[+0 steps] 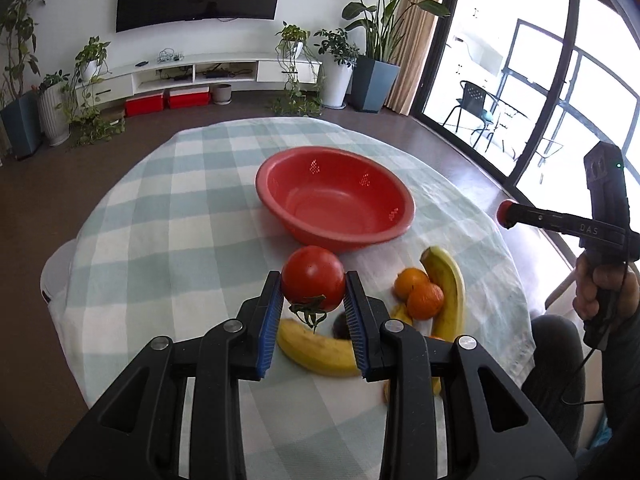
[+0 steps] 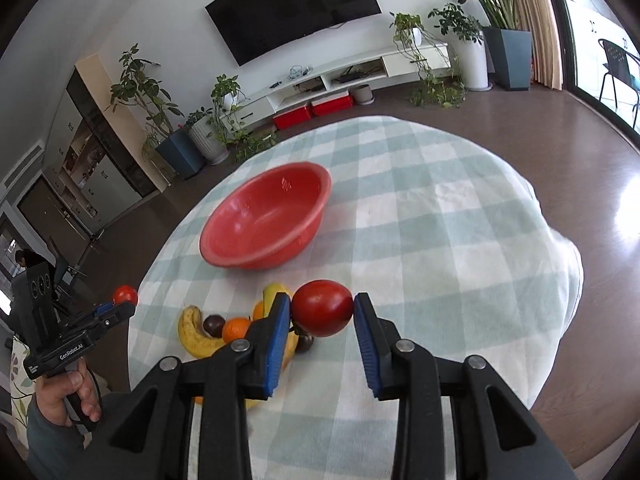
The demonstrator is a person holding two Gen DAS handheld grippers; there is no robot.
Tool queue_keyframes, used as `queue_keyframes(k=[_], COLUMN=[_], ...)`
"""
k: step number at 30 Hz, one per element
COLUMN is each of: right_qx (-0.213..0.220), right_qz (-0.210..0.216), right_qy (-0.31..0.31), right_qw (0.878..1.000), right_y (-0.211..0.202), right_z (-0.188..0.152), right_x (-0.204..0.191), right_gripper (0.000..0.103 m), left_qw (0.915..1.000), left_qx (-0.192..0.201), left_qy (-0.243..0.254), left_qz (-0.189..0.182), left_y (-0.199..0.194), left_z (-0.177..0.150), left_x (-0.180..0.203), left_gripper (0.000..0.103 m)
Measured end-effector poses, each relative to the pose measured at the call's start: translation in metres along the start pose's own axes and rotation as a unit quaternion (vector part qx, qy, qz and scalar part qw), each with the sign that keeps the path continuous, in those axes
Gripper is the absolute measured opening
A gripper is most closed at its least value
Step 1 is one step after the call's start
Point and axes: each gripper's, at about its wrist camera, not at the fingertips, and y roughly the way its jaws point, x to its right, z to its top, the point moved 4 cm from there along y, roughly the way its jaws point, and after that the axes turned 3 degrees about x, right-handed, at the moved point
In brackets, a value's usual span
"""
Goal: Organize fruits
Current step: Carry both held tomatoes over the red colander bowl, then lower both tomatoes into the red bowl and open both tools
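My left gripper [image 1: 313, 282] is shut on a red tomato [image 1: 313, 276] with a green stem, held above the table just short of the red bowl [image 1: 396, 228]. My right gripper [image 2: 322, 308] is shut on a second red tomato [image 2: 322, 307], held above the cloth to the right of the fruit pile. On the cloth lie bananas [image 1: 446, 296], two oranges [image 1: 424, 300] and a dark round fruit [image 2: 213, 325]. The bowl [image 2: 224, 256] is empty. The right gripper shows at the right edge of the left wrist view [image 1: 507, 213], and the left gripper at the left edge of the right wrist view [image 2: 125, 295].
A round table with a pale green checked cloth [image 1: 160, 216] carries everything. Around it are brown floor, a white TV bench [image 1: 192, 72], potted plants [image 1: 376, 76] and a glass door [image 1: 540, 80] at the right.
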Motion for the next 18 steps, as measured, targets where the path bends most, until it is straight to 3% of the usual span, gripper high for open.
queue_keyframes(k=[4,8,18], right_qx=[0.007,-0.010,-0.088], right_qz=[0.021,0.045,0.012], right_qy=[-0.022,-0.045,-0.080], right_qw=[1.000,0.998,0.993], right_y=[0.020,0.055,0.149], right_z=[0.039,0.061,0.061], right_x=[-0.018,-0.039,-0.051], right_gripper=[0.035,0.035,0.035], left_qw=[0.9996,0.9977,0.9921], left_qx=[-0.013,-0.040,-0.103], left_qy=[0.025,0.051,0.064], left_qz=[0.007,0.017,0.032], left_y=[0.036,0.082,0.176], left_z=[0.044,0.069,0.070], left_x=[0.000,0.009,0.008], left_gripper=[0.029,0.029,0.029])
